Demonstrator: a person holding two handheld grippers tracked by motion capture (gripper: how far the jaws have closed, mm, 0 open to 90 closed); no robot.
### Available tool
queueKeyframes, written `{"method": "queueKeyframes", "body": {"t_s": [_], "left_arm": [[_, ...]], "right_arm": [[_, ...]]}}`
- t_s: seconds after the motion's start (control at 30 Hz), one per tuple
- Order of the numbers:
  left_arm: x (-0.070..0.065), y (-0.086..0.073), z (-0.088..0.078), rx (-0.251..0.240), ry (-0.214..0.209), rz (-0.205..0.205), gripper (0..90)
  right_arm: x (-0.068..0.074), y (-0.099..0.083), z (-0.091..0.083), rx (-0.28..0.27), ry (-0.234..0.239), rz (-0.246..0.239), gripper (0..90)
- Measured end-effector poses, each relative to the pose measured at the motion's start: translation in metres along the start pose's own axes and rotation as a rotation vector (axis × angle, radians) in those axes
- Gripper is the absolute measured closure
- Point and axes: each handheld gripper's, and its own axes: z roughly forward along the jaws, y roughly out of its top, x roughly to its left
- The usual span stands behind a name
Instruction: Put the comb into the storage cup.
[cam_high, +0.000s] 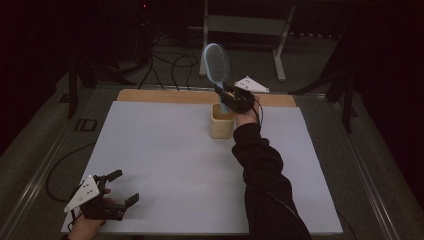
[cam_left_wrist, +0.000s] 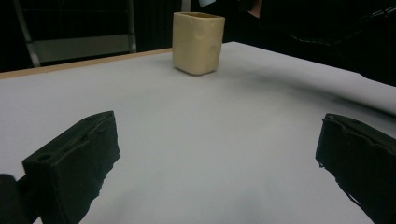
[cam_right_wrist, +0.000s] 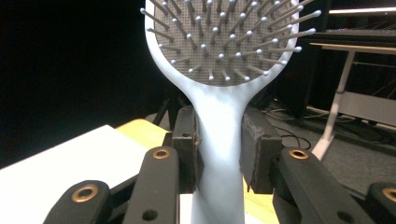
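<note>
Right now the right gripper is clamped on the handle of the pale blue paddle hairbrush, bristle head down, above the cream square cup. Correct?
Not quite: the bristle head points up. The right gripper is clamped on the handle of the pale blue paddle hairbrush, above the cream square cup, handle end toward it. The high view shows it.

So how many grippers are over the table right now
2. The left gripper sits at the near left corner of the table, jaws open; the right gripper is at the far side above the cup, clamping a hairbrush.
</note>
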Motion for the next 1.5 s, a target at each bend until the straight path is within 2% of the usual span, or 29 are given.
{"method": "queueKeyframes", "body": {"t_s": [0.1, 0.3, 0.63, 1.03, 1.27, 1.33, 1.37, 1.4, 1.43, 1.5], "left_arm": [[0.0, 0.0, 0.0, 0.0, 0.0, 0.0, 0.0], [0.0, 0.0, 0.0, -0.005, 0.0, -0.003, 0.0], [0.0, 0.0, 0.0, -0.002, 0.0, -0.004, 0.0], [0.001, 0.0, -0.001, -0.008, 0.001, -0.011, 0.0], [0.002, -0.001, 0.0, -0.006, 0.0, -0.012, 0.0], [0.002, -0.001, 0.0, -0.006, 0.001, -0.013, 0.0], [0.002, -0.001, 0.0, -0.006, 0.001, -0.013, 0.0], [0.002, -0.001, 0.0, -0.007, 0.001, -0.016, 0.0], [0.002, -0.001, 0.0, -0.007, 0.001, -0.017, 0.0], [0.002, -0.001, 0.0, -0.005, -0.001, -0.014, 0.0]], "right_arm": [[-0.001, -0.003, 0.001, 0.004, -0.008, -0.008, 70.2], [-0.003, -0.011, 0.005, 0.015, -0.014, 0.011, 70.2], [-0.004, -0.025, 0.008, 0.027, 0.003, 0.009, 70.1], [-0.005, -0.04, 0.003, 0.051, 0.006, -0.017, 70.0], [-0.003, -0.048, -0.002, 0.066, 0.016, -0.053, 68.8], [-0.002, -0.048, -0.002, 0.075, 0.016, -0.062, 63.4], [-0.002, -0.048, -0.002, 0.075, 0.016, -0.062, 63.4], [-0.001, -0.047, -0.002, 0.082, 0.031, -0.059, 56.8], [0.001, -0.048, -0.002, 0.096, 0.052, -0.072, 42.8], [0.003, -0.048, -0.003, 0.109, 0.04, -0.084, 34.0]]}}
